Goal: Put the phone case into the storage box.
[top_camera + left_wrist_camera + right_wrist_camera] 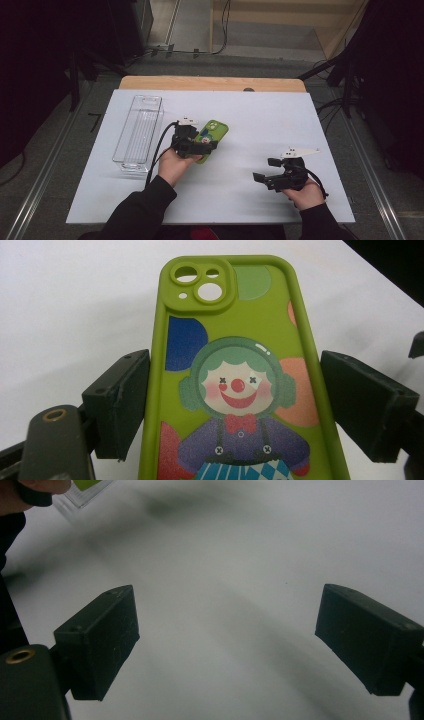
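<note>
A lime-green phone case (213, 131) with a printed clown lies back side up in my left gripper (201, 145), over the middle left of the white tabletop. In the left gripper view both black pads (122, 400) press the long edges of the case (240, 305), whose camera cut-outs point away from me. My right gripper (264, 170) hovers near the front right of the table. Its jaws stand wide apart in the right gripper view (227, 630), with only bare white surface between them.
A clear, empty rectangular bin (139, 131) stands lengthwise at the left, just beside the left hand. The white board (260, 110) covers a wooden table with dark floor all around. The left gripper's cable trails toward the bin's front end.
</note>
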Demonstrator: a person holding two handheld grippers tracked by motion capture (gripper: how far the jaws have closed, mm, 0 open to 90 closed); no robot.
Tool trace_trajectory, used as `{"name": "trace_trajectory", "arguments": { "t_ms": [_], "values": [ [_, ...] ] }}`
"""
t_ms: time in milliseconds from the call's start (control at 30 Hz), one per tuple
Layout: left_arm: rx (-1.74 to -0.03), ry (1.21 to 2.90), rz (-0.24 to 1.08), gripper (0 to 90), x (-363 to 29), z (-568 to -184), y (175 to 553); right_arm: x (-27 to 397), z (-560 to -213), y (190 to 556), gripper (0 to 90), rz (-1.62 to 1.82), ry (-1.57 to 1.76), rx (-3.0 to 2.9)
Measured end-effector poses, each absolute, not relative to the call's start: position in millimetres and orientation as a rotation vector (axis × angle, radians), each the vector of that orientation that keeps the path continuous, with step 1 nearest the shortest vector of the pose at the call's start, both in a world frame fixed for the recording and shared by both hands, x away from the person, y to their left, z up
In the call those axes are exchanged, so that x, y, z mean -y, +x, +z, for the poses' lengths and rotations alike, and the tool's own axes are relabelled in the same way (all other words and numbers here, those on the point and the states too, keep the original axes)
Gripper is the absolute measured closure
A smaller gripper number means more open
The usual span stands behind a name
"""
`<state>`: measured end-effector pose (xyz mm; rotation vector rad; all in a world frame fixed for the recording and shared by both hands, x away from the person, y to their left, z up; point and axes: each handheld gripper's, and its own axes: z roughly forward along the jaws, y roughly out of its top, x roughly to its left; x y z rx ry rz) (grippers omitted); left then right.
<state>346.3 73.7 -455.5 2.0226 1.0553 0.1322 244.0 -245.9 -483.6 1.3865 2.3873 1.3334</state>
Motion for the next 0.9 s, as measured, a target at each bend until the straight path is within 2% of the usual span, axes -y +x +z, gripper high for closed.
{"name": "trace_trajectory", "arguments": {
  "t_ms": [300, 900],
  "values": [
    [-1.066, 2.010, 0.104, 16.6, -74.2, -466.6, 328.7, 237.5, -473.0, 246.9, 8.7, 1.330, 1.424, -2.353],
    [-1.049, 1.915, 0.181, 16.5, -66.9, -480.0, 295.8, 219.0, -450.7, 261.0, 8.7, 1.439, 1.532, -2.305]
  ]
}}
